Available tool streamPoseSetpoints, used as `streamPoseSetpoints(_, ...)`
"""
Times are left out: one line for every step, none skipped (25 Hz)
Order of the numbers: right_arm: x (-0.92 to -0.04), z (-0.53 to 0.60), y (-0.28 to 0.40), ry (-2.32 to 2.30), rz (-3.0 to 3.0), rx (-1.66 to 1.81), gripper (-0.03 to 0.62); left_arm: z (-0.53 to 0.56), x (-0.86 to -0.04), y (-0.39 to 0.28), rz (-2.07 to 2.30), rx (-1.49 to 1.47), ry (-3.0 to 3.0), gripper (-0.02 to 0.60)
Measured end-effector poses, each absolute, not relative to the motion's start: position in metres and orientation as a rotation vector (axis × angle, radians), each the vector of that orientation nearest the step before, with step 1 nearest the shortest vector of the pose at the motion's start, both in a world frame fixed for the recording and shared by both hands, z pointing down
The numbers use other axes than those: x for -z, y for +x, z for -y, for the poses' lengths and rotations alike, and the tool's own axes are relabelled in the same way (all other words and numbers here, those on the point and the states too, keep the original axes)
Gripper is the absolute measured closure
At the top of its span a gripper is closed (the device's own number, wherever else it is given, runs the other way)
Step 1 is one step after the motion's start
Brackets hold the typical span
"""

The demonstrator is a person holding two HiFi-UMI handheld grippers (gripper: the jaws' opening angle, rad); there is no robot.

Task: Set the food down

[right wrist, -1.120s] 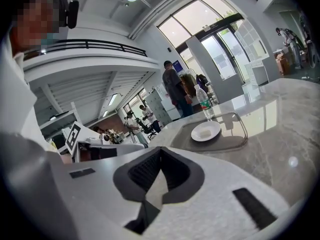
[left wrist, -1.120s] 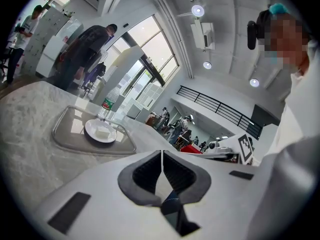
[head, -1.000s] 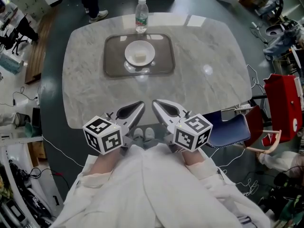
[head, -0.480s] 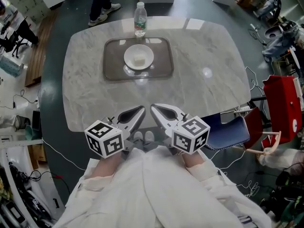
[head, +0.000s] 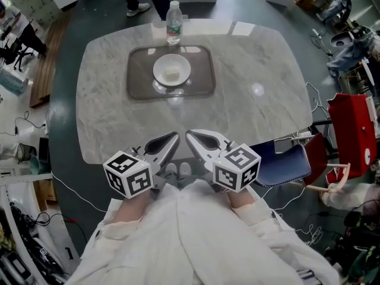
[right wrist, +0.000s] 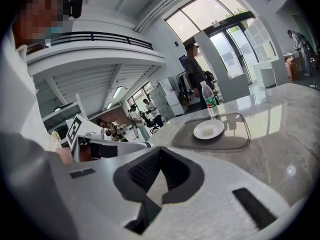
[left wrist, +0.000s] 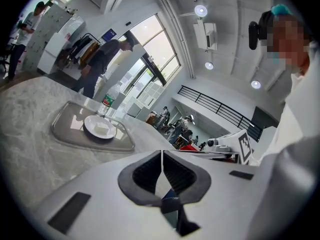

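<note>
Little had changed over the last second. The left gripper (head: 173,138) and right gripper (head: 191,136) stayed clenched and empty at the near edge of the grey marble table (head: 261,100). The pale piece of food (head: 173,73) lay on a white round plate (head: 160,70) on the far grey tray (head: 138,82), so it appeared already set down.
</note>
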State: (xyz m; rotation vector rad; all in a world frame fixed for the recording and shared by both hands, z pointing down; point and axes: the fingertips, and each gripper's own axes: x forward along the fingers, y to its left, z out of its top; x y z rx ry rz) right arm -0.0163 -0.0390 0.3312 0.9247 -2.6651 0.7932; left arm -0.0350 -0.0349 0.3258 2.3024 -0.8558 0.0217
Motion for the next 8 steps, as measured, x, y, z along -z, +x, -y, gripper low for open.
streamPoseSetpoints(-0.3323, 0.0383, -0.0161, 0.921, 2.661, -0.792, 0.592, 0.0349, -0.3259, -0.0346, 0.855, -0.022, 2.304, 0.557)
streamPoseSetpoints(-0.3333, 0.0378, -0.0157, 0.918, 2.656, -0.79, 0.592, 0.035, -0.326, -0.0338, 0.852, -0.022, 2.304, 0.557)
streamPoseSetpoints(-0.3339, 0.0376, -0.0151, 0.917, 2.652, -0.788, 0.592, 0.0352, -0.3261, -0.0327, 0.847, -0.021, 2.303, 0.557)
streamPoseSetpoints(-0.3341, 0.0377, -0.0144, 0.916, 2.651, -0.788, 0.592, 0.0355, -0.3262, -0.0315, 0.842, -0.019, 2.301, 0.557)
streamPoseSetpoints(-0.334, 0.0382, -0.0138, 0.915, 2.651, -0.788, 0.592, 0.036, -0.3261, -0.0305, 0.838, -0.016, 2.299, 0.557)
streamPoseSetpoints(-0.3337, 0.039, -0.0134, 0.914, 2.652, -0.788, 0.592, 0.0368, -0.3259, -0.0299, 0.836, -0.013, 2.297, 0.557)
streamPoseSetpoints(-0.3333, 0.0399, -0.0132, 0.912, 2.653, -0.786, 0.592, 0.0376, -0.3256, -0.0295, 0.835, -0.011, 2.296, 0.557)
streamPoseSetpoints(-0.3327, 0.0409, -0.0131, 0.91, 2.654, -0.785, 0.592, 0.0384, -0.3253, -0.0292, 0.834, -0.009, 2.295, 0.557)
